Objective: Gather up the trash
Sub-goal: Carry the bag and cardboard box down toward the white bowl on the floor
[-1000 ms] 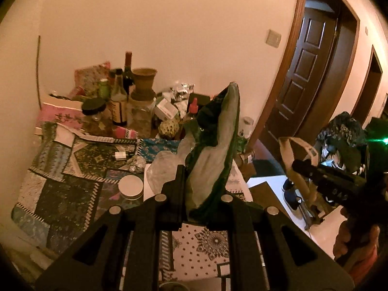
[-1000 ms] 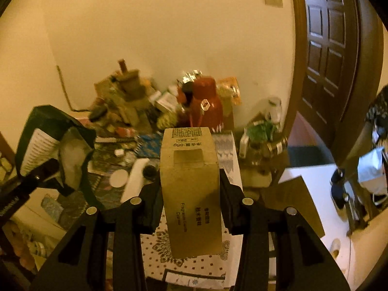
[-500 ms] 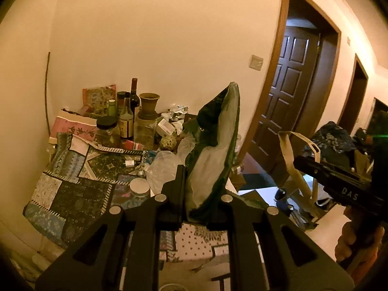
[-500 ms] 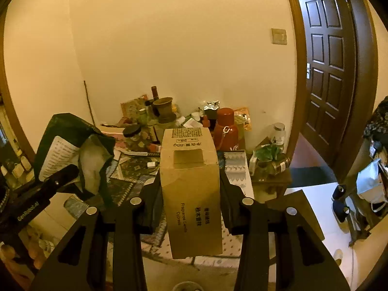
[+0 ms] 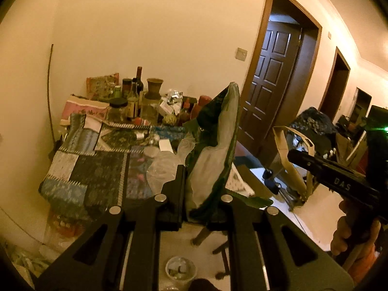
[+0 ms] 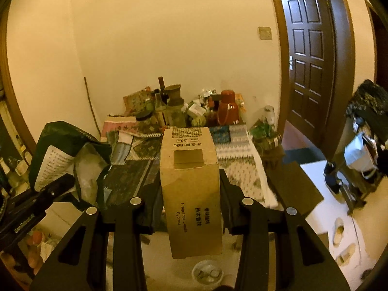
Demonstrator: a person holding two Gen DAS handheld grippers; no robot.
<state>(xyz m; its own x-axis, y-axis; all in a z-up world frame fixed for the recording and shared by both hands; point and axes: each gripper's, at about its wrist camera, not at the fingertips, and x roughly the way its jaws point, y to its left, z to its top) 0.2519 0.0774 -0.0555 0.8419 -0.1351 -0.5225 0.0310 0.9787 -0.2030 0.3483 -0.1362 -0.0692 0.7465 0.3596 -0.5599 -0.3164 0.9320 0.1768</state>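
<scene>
My left gripper is shut on a crumpled dark green foil bag with a pale inside, held upright in front of the camera. In the right wrist view that same green bag and the left gripper show at the left. My right gripper is shut on a tall brown cardboard candle box with a cut-out window and printed text. The right gripper, held by a hand, shows at the right of the left wrist view. Both grippers are held in the air, back from the cluttered table.
The table under patchwork cloths carries bottles, jars, a red thermos and clear plastic wrap. A small cup stands on the floor below. A dark wooden door is at right, with a bag-laden rack.
Both grippers have drawn back from the table with their loads still held. The table looks smaller and farther; more floor, door and hallway have come into view.
</scene>
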